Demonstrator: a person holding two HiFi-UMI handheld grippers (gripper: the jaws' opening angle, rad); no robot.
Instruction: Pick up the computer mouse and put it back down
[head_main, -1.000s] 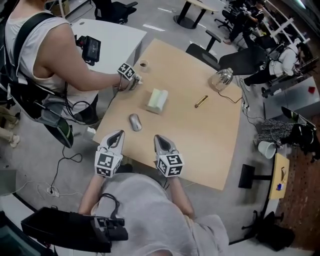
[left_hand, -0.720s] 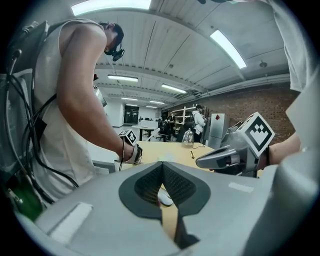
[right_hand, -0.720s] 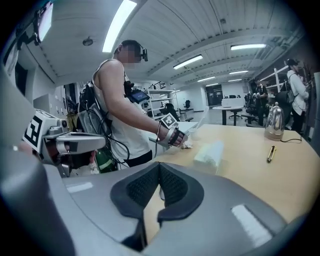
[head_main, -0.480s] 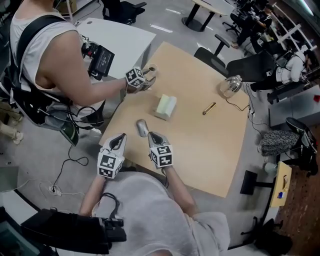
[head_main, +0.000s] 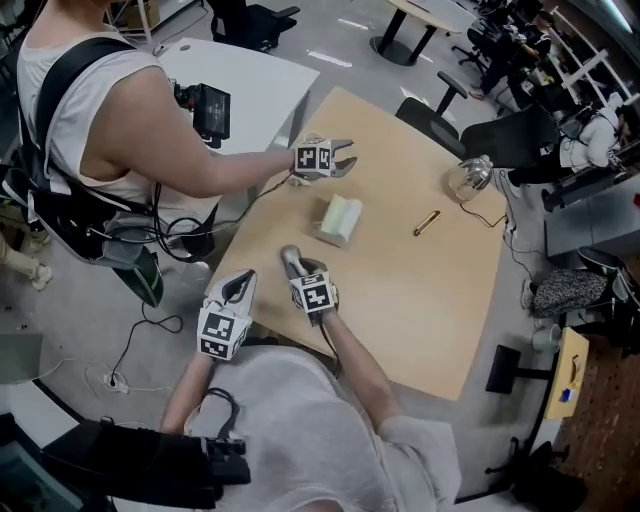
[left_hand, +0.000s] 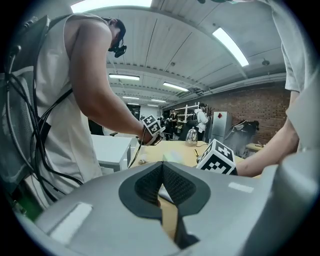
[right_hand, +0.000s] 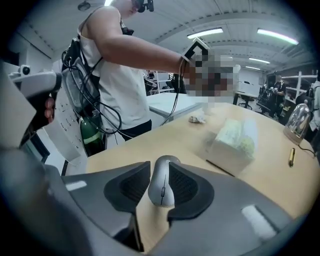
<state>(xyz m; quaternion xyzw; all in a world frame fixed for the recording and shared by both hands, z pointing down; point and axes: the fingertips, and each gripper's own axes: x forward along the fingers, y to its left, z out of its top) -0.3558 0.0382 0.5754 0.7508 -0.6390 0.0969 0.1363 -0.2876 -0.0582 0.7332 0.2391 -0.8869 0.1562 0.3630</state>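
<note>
Table (head_main: 420, 290): mouse (right_hand: 162, 192) between right tongs' (right_hand: 160, 170) jaws, just opening.

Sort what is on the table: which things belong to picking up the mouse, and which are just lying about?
Job in hand: computer mouse; right gripper, whose jaws have just been opening, with the mouse between them.
Lying about: tissue pack; brass cylinder; glass dome; crumpled scrap.

A light wooden table (head_main: 420, 300) stands on grey floor (head_main: 60, 320), a white table (head_main: 255, 80) beside it, strip lights (left_hand: 230, 46) overhead.
</note>
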